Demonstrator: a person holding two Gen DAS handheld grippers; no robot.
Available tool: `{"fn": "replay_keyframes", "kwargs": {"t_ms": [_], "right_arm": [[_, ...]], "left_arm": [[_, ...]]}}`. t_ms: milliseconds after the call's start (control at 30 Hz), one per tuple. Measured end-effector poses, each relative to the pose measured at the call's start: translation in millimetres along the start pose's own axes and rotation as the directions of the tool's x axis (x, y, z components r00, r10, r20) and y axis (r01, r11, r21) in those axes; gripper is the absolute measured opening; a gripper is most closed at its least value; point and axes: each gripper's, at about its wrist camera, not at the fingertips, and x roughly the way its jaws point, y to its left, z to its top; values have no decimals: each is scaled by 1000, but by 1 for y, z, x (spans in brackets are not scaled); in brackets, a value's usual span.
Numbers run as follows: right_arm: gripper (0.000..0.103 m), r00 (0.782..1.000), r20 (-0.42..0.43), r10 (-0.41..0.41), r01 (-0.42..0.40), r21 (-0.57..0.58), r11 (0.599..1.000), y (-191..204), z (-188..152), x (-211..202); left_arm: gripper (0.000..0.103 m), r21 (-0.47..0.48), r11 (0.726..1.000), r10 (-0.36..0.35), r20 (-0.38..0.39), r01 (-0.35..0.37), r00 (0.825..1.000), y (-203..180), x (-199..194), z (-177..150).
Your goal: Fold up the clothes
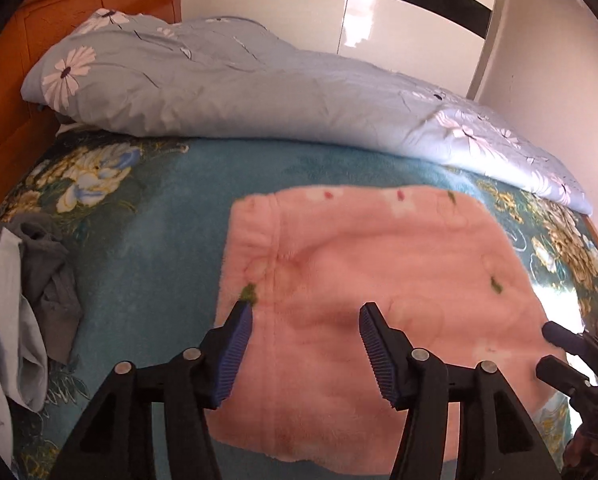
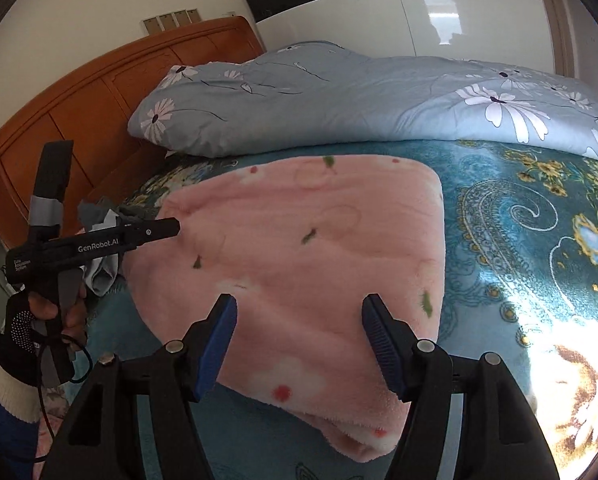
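A folded pink fleece garment [image 1: 379,260] [image 2: 299,240] with small flower and leaf prints lies flat on the bed. My left gripper [image 1: 307,312] hovers open over its near left part, with only the cloth underneath and nothing pinched between the blue pads. My right gripper [image 2: 301,304] stands open above the garment's near right corner, also holding nothing. The left wrist view catches the right gripper [image 1: 571,360] at the right edge. In the right wrist view the left gripper [image 2: 171,228] is held in a gloved hand [image 2: 39,316] at the garment's left side.
A teal floral blanket [image 1: 147,240] [image 2: 539,220] covers the bed. A heap of grey and pale clothes [image 1: 27,280] [image 2: 103,268] lies at its left edge. A light blue flowered quilt [image 1: 239,80] [image 2: 339,96] is rolled along the far side. An orange wooden headboard [image 2: 79,100] stands at the left.
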Motion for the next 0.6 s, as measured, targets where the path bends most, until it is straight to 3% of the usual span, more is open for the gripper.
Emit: {"fn": "replay_keyframes", "kwargs": {"t_ms": [67,233,300,467,500,533,600], "right_arm": [[67,999,-35,4,-3,42,999,-11,-14,9],[68,999,-34,25,-23,79,997,-19,-17,15],[68,999,-38,30,-26,90,996,-20,-16,17],[68,996,-1,86,-85,122,989,-27,-8,-7],[68,995,17,103,-104,138,985,-30,-6,-13],[69,992,36,119,-123,154,980,-34,-3,-19],[78,994,46,100,-106,177,978,-43,0,-24]], "left_arm": [[60,-1,1000,-26,-22,26,999,3,12,-11],[67,89,996,31,-15,-29,999,-12,19,-17],[67,83,996,32,-9,-32,999,-13,15,-16],[67,8,997,-74,53,73,996,-3,-22,-11],[70,-18,994,-102,68,104,992,3,-28,-7],[79,-48,991,-119,79,123,990,11,-32,-5],[91,-112,984,-131,91,140,987,27,-35,-3]]}}
